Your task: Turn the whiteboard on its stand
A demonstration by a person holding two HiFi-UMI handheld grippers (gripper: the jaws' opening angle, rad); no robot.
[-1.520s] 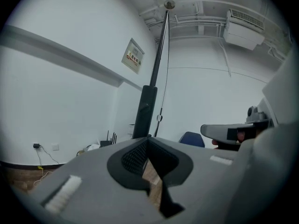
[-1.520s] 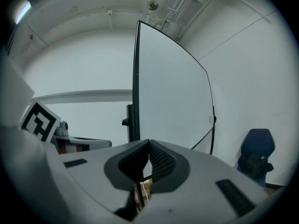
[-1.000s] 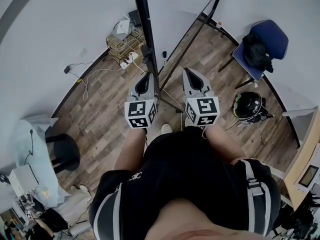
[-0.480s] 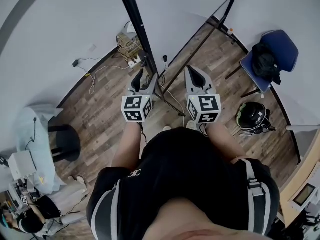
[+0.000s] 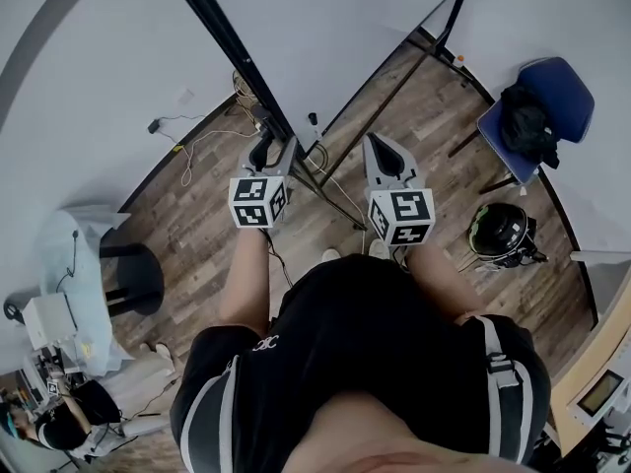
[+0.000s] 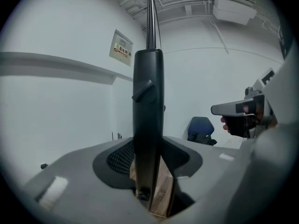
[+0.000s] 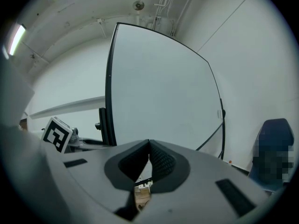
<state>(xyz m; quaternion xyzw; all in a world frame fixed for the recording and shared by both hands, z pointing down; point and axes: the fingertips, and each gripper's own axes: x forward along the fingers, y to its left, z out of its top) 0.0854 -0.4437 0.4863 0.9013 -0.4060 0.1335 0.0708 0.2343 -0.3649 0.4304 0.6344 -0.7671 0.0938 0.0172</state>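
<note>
The whiteboard (image 5: pixel 335 28) stands in front of me, its white face (image 7: pixel 159 92) filling the right gripper view. Its black side upright (image 6: pixel 148 106) runs diagonally up to the left in the head view (image 5: pixel 222 33). My left gripper (image 5: pixel 274 146) has just been closing, with that upright between its jaws. Both pads (image 6: pixel 122 155) lie against the upright. My right gripper (image 5: pixel 383 156) hangs to the right of the upright. It is shut with nothing in it, its pads (image 7: pixel 159 160) meeting at the tips.
The stand's slanted brace (image 5: pixel 394 67) and floor bar run under the board. Cables and a power strip (image 5: pixel 246 97) lie by the wall. A blue chair with a black bag (image 5: pixel 537 97) and a helmet (image 5: pixel 500 233) are at the right, a black stool (image 5: pixel 133 279) at the left.
My left gripper went from shut beside the upright to jaws wide around it, moving up and left. The board's edge now slants further left in the head view.
</note>
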